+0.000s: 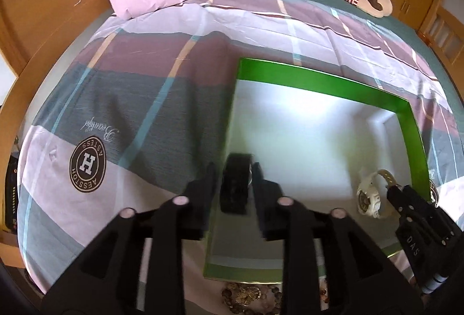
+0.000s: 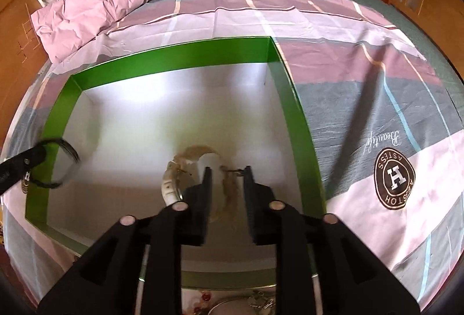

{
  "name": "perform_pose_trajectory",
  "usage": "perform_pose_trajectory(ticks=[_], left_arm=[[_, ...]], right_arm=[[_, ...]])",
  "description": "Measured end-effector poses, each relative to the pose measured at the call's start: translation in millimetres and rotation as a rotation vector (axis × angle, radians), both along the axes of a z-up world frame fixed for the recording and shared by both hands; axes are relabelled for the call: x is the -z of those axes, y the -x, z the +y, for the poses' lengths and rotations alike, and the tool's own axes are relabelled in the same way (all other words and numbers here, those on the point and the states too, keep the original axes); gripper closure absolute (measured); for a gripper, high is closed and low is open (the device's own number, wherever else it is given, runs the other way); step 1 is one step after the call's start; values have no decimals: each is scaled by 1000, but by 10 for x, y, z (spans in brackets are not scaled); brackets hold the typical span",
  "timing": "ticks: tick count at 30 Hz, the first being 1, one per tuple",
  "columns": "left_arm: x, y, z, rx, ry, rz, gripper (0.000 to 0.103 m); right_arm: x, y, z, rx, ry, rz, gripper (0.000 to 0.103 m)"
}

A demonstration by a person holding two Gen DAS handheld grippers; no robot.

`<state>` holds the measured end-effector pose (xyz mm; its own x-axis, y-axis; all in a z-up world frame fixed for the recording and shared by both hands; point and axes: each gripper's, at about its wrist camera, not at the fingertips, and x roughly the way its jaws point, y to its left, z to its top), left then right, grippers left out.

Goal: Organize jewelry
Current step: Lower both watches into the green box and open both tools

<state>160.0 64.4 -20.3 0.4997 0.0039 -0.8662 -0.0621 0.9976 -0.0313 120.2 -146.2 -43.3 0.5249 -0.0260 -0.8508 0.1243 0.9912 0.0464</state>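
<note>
A green box [image 2: 301, 123] with a pale floor lies open on the striped bedsheet [image 1: 139, 112], and both grippers hang over its near half, each pointing steeply down into it. The left gripper [image 1: 233, 170] has its jaws a little apart, with a black watch [image 1: 236, 184] between them; small gaps show on both sides of the watch, so the pads do not seem to press on it, and I judge that it is being let go just inside the box's left wall. The band of this watch runs away from the camera, along the line of the fingers. The right gripper [image 2: 226, 173] is also spread, more widely, and the white watch [image 2: 179, 178] lies under it and a little to its left side, with the beige strap passing between the jaws without touching either one clearly. In the left wrist view the same white watch [image 1: 368, 193] rests on the box floor, near the right wall. So each watch is nearest to its own hand, directly below the tips. More jewelry, a heap of brown beads [image 1: 249, 294], waits on the sheet outside the near wall of the box, closer to the person than both grippers. For the next piece, I think, the hands must come back toward the person, over this near wall.
</note>
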Motion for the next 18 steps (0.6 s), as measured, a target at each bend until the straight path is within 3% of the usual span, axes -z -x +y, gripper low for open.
perform_pose_trajectory(ticks=[1, 3, 5, 7, 10, 14, 18], left_arm=[[-28, 10, -6, 5, 6, -6, 70], [-90, 36, -6, 6, 14, -14, 65], [-185, 78, -11, 8, 21, -27, 42], [-259, 125, -38, 12, 18, -38, 33], [-395, 219, -120, 42, -7, -63, 27], [-573, 379, -246, 85, -43, -116, 14], [-627, 469, -257, 90, -36, -118, 13]], right_arm=[[-49, 23, 17, 7, 17, -18, 46], [-162, 90, 29, 9, 30, -58, 38], [-243, 152, 22, 4, 30, -76, 37], [-308, 249, -12, 6, 14, -85, 37], [-359, 392, -84, 19, 1, -97, 28], [-369, 603, -231, 59, -22, -112, 28], [-328, 728, -322, 97, -50, -105, 28]])
